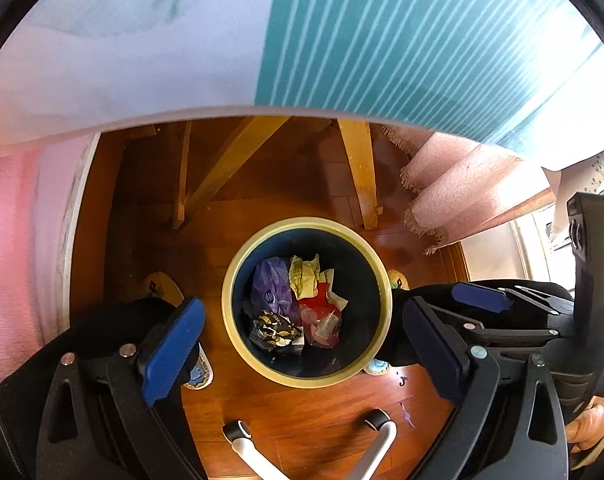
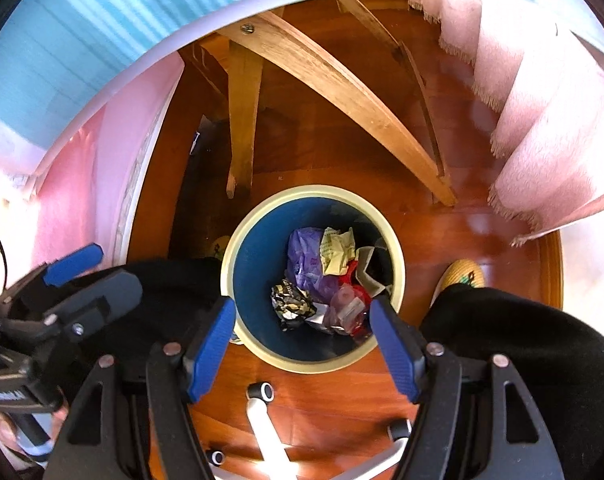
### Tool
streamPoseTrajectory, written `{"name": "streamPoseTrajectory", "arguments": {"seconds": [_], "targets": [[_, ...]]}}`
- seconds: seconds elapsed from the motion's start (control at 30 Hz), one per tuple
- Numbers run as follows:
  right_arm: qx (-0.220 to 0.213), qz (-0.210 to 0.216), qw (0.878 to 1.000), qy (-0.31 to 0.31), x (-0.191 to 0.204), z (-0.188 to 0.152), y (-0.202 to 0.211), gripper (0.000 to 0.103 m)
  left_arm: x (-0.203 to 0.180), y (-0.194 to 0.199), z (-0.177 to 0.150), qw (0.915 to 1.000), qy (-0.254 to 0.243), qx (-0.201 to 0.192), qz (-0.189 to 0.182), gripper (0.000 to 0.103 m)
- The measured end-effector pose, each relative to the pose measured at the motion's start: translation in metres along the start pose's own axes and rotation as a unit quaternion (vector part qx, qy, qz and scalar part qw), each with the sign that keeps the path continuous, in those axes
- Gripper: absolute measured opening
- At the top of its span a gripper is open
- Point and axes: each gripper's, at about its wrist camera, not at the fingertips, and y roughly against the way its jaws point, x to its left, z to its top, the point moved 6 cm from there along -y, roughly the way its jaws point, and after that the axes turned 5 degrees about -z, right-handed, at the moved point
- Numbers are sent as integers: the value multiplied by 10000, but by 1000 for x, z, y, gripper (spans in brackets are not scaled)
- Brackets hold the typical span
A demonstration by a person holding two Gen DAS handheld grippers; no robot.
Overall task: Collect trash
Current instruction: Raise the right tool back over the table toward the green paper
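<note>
1. Blue-walled bin [image 1: 306, 302] with a cream rim sits on the reddish wood floor [image 1: 309, 412], right under both of your grippers. Both cameras look steeply down into it.
2. Trash is already at the bottom of the bin: purple wrapper [image 1: 270, 290], crumpled yellow paper [image 1: 303, 276], red packet [image 1: 321, 318], black-and-gold wrapper [image 1: 276, 332]. The pieces are heaped together, touching.
3. Your left gripper [image 1: 302, 356]: jaws spread wide, blue pads [image 1: 173, 350] either side of the bin opening as the camera sees it. Nothing between them, nothing held.
4. Your right gripper [image 2: 303, 346]: jaws apart, a bit narrower than the left, pads [image 2: 212, 350] framing the near edge of the bin. Empty too; the trash seen between them lies down in the bin, not in the grip.
5. Each gripper shows in the other's view. The right one sits at the right edge of the left camera; the left one sits at the left edge of the right camera. They are side by side, close, not touching.
6. Around the bin: wooden table legs [image 1: 359, 172] behind it, a teal-striped cloth [image 1: 401, 36] overhanging above, pink fringed fabric [image 1: 453, 196] to the right, and a white wheeled chair base [image 1: 375, 440] on the near floor.
7. Your dark trouser legs [image 2: 513, 344] flank the bin. A yellow slipper [image 2: 463, 276] sits just right of it.
</note>
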Motion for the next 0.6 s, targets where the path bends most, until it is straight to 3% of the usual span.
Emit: {"name": "streamPoseTrajectory", "arguments": {"seconds": [0.33, 0.6], "targets": [[-407, -18, 9981, 471, 14, -2, 38, 70, -19, 47, 3, 9984, -360, -438, -32, 99], [-680, 22, 9880, 1384, 28, 0, 98, 70, -36, 117, 24, 9940, -739, -803, -93, 99]]}}
